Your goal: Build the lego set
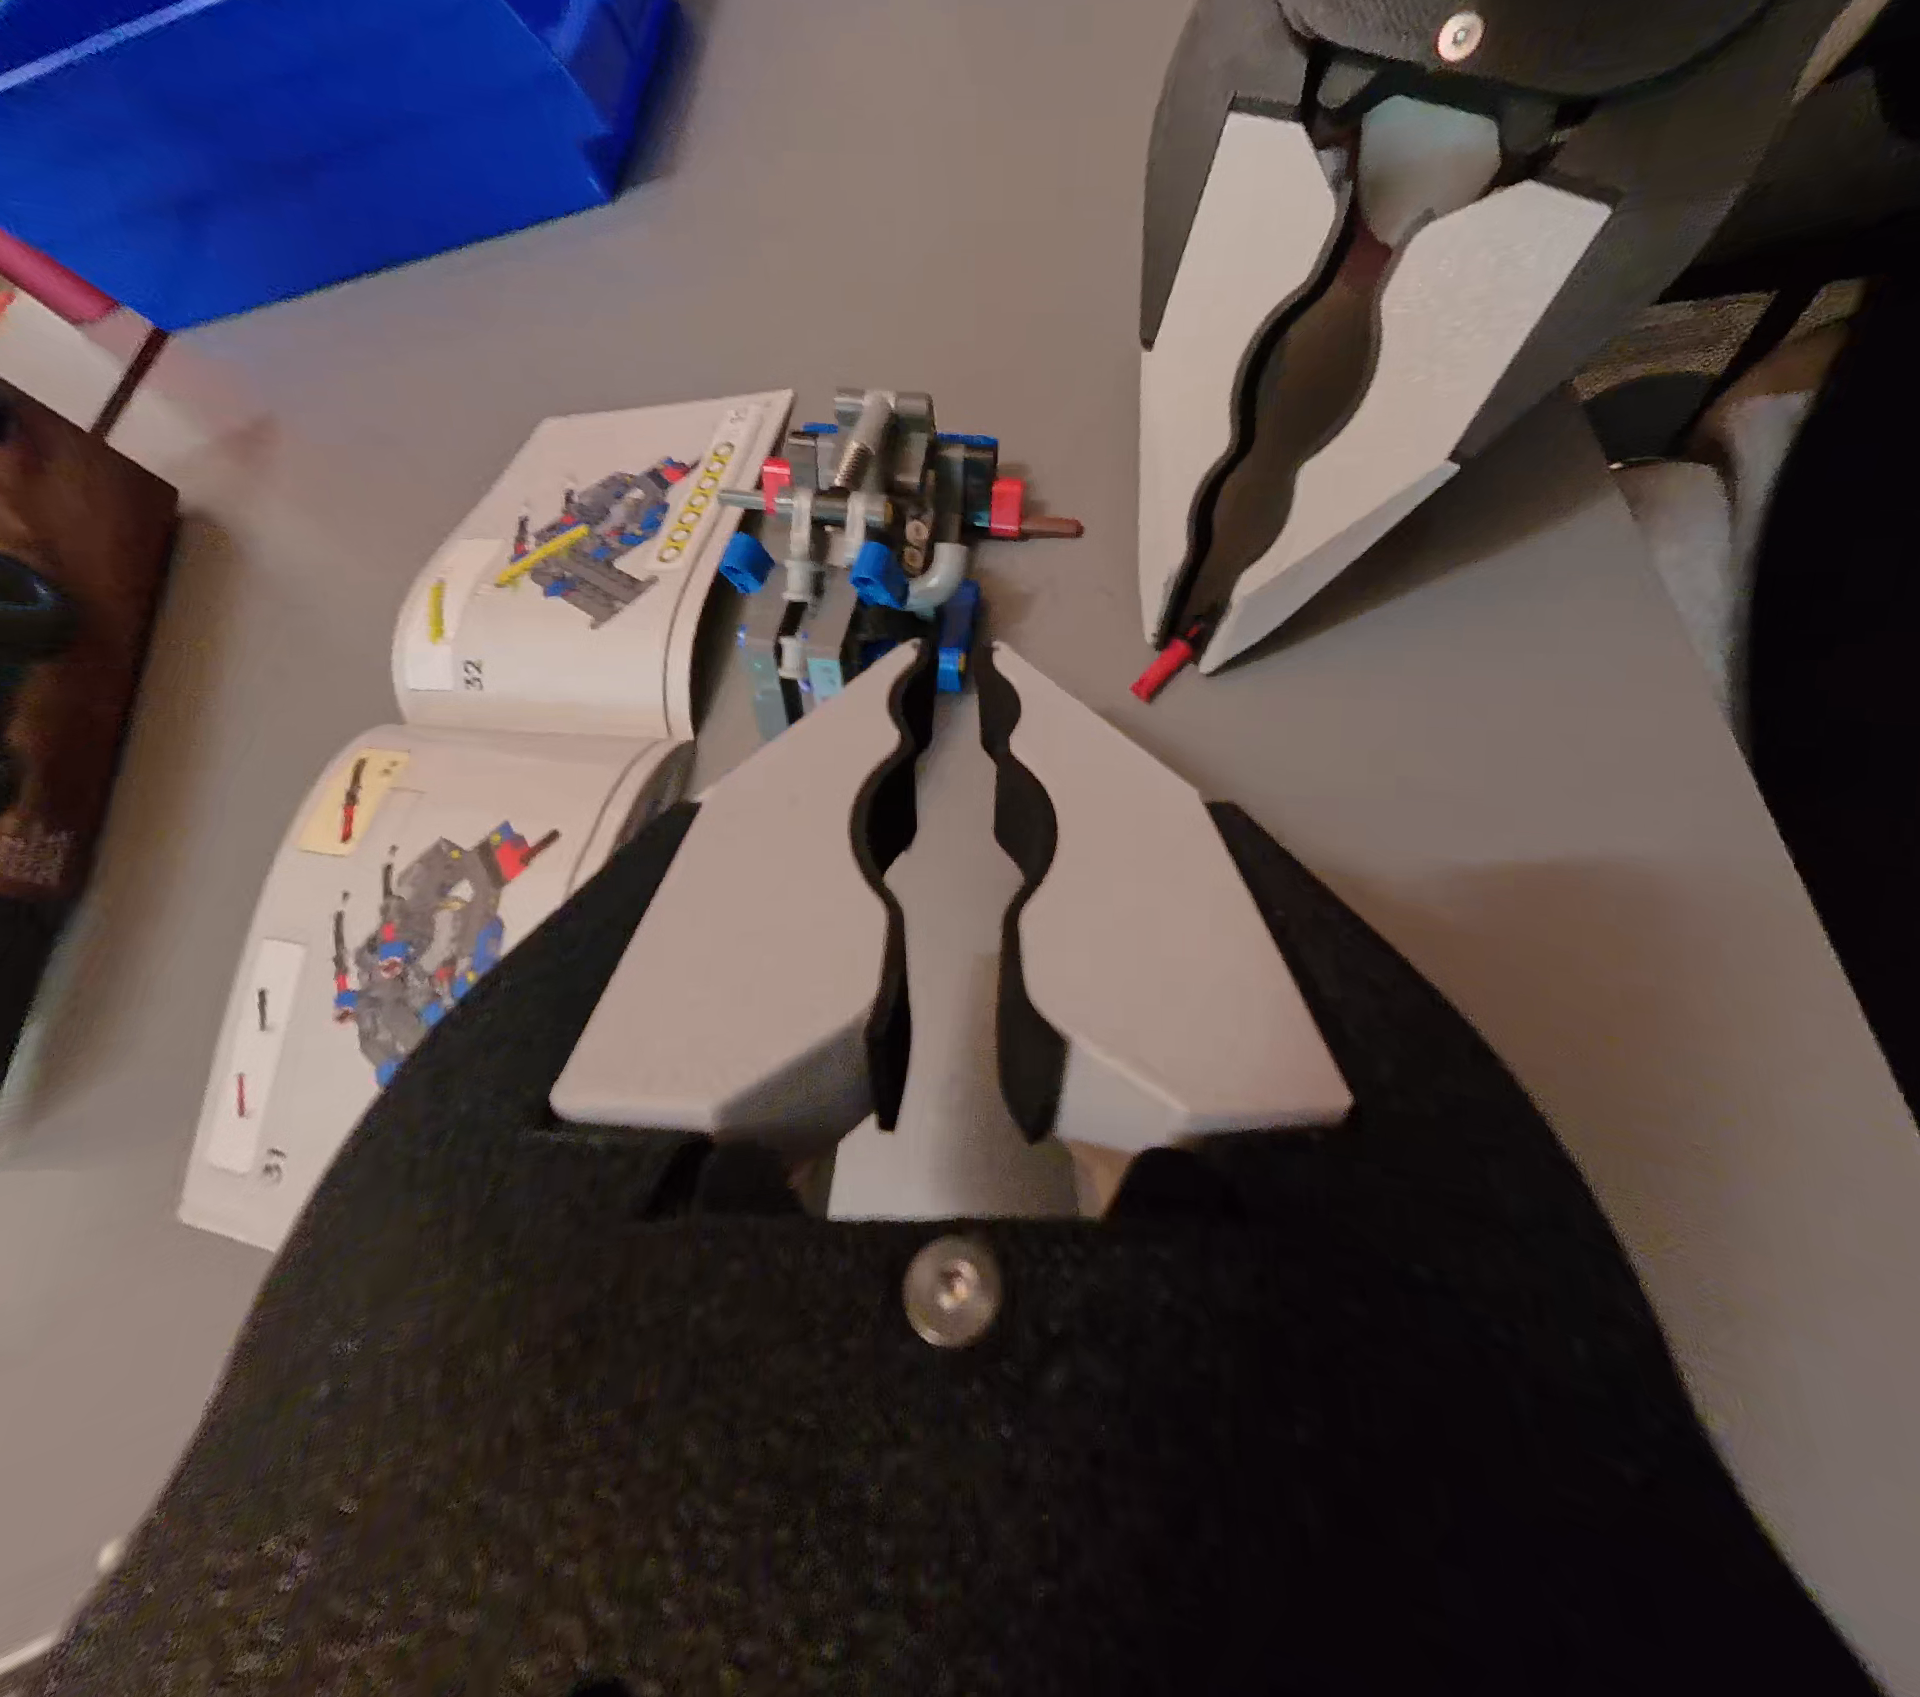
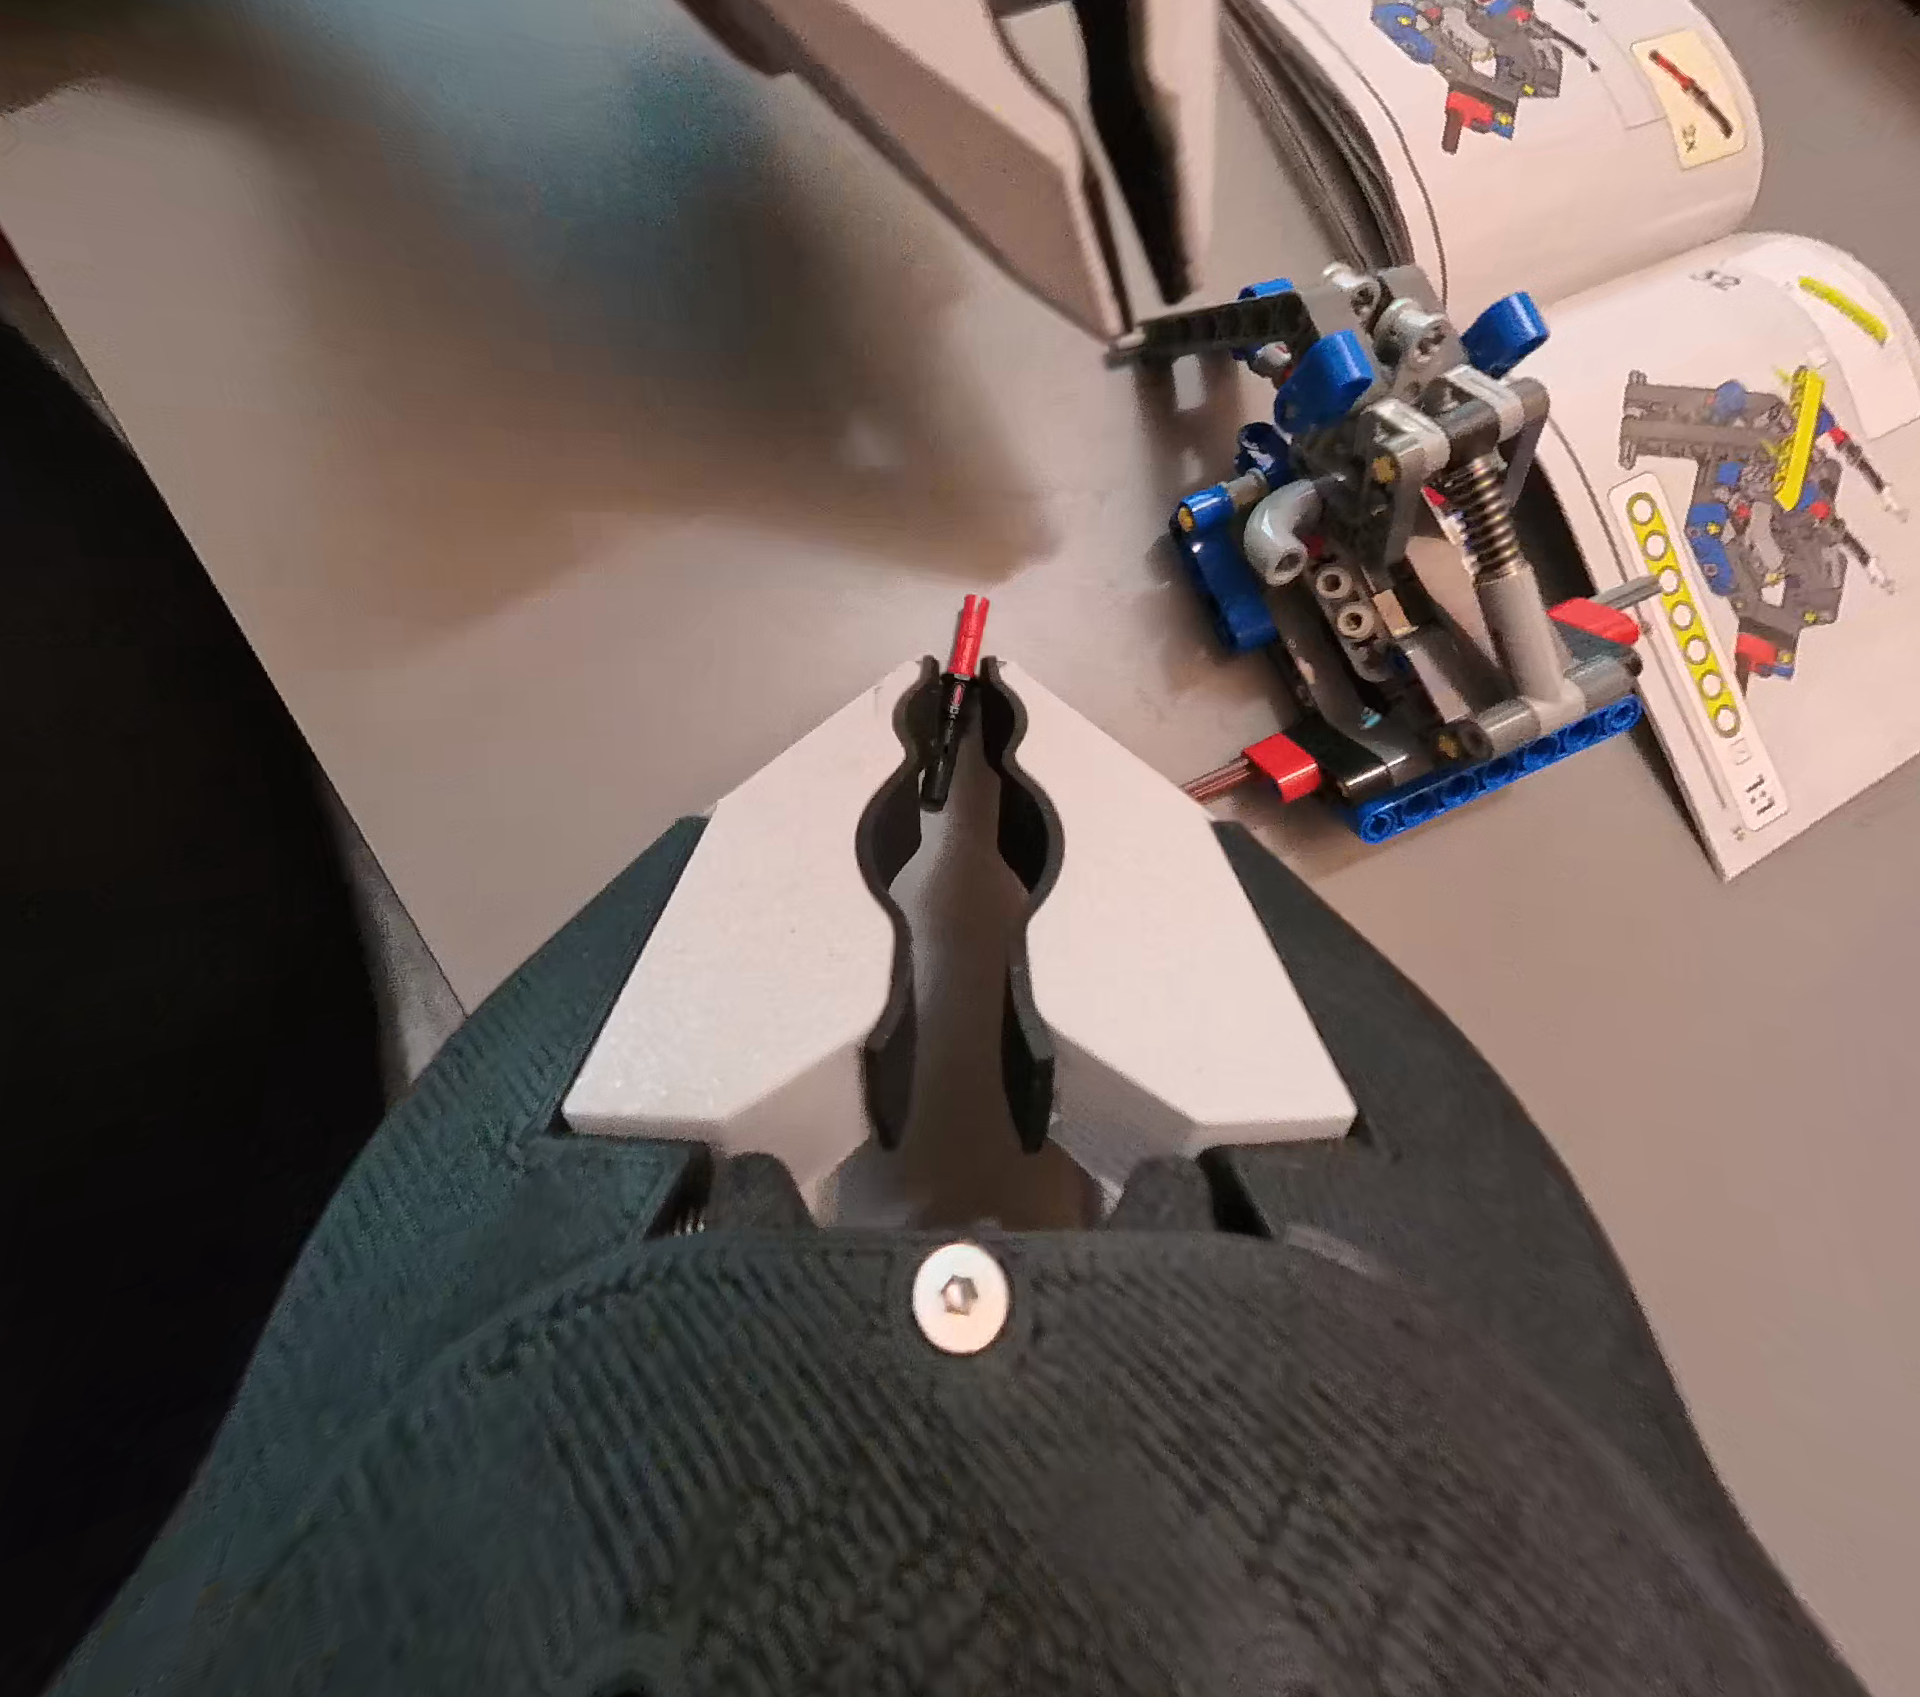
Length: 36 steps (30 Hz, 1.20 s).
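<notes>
Dim, blurred (fisheye-warped edges)

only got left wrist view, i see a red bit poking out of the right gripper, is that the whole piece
observer: No. The right wrist view shows the red pin has a black rear half, lying back between the right gripper's pads.
operator: what are my left tips on, they block it
observer: The left gripper has its tips at the end of a dark beam sticking out of the model. I can't tell if it's clamped.
operator: whats the model sitting on
observer: A blue beam runs along its base.
</notes>
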Motion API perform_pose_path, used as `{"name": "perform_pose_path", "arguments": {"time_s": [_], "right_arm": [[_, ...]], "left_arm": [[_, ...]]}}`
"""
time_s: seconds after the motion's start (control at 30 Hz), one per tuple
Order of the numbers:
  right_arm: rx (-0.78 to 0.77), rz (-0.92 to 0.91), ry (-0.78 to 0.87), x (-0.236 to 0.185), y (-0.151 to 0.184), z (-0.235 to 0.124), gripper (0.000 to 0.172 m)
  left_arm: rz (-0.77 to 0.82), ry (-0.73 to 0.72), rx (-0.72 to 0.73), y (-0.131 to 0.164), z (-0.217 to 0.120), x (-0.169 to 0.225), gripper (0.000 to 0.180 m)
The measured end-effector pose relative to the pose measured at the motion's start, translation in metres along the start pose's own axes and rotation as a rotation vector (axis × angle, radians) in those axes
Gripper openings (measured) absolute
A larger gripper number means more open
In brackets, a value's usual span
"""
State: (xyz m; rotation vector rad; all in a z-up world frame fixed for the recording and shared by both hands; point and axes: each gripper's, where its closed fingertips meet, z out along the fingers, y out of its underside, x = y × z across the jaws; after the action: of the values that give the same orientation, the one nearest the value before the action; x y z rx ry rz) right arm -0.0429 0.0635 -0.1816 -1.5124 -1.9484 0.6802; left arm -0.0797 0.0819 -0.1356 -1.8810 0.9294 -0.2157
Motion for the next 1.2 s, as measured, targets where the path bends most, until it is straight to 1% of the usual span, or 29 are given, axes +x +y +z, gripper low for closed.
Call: {"name": "perform_pose_path", "arguments": {"time_s": [0.13, 0.17, 0.23, 0.43, 0.53, 0.63, 0.77, 0.87, 1.0, 1.07, 1.2], "right_arm": [[0.022, -0.041, -0.007, 0.002, -0.001, 0.000, 0.009], [0.023, -0.034, -0.002, 0.004, -0.001, 0.000, 0.014], [0.013, -0.031, -0.009, 0.005, 0.001, 0.000, 0.005], [0.031, -0.051, -0.011, 0.008, 0.000, 0.001, 0.008], [0.052, -0.043, -0.016, 0.009, -0.001, 0.003, 0.005], [0.074, -0.066, -0.018, 0.009, -0.002, 0.003, 0.004], [0.086, -0.064, -0.041, 0.009, -0.002, 0.003, 0.004], [0.081, -0.059, -0.013, 0.014, -0.001, 0.002, 0.014], [0.062, -0.021, -0.041, 0.012, 0.002, 0.000, 0.009], [0.064, -0.033, -0.055, 0.009, 0.002, 0.000, 0.005], [0.080, -0.078, -0.039, 0.011, 0.000, 0.001, 0.005]], "left_arm": [[0.016, 0.034, 0.033, -0.006, 0.003, -0.005, 0.010], [0.018, 0.038, 0.040, -0.008, 0.004, -0.006, 0.011], [0.018, 0.033, 0.044, -0.008, 0.005, -0.012, 0.013], [0.020, 0.075, 0.057, -0.006, 0.006, -0.017, 0.013], [0.014, 0.072, 0.053, -0.002, 0.004, -0.019, 0.013], [0.003, 0.077, 0.078, -0.002, 0.001, -0.018, 0.013], [0.000, 0.076, 0.073, 0.003, -0.001, -0.018, 0.013], [-0.010, 0.084, 0.085, 0.001, -0.001, -0.018, 0.013], [-0.003, 0.088, 0.077, 0.003, -0.001, -0.018, 0.013], [-0.004, 0.095, 0.077, 0.003, 0.000, -0.017, 0.012], [0.001, 0.103, 0.075, 0.002, 0.003, -0.015, 0.012]]}}
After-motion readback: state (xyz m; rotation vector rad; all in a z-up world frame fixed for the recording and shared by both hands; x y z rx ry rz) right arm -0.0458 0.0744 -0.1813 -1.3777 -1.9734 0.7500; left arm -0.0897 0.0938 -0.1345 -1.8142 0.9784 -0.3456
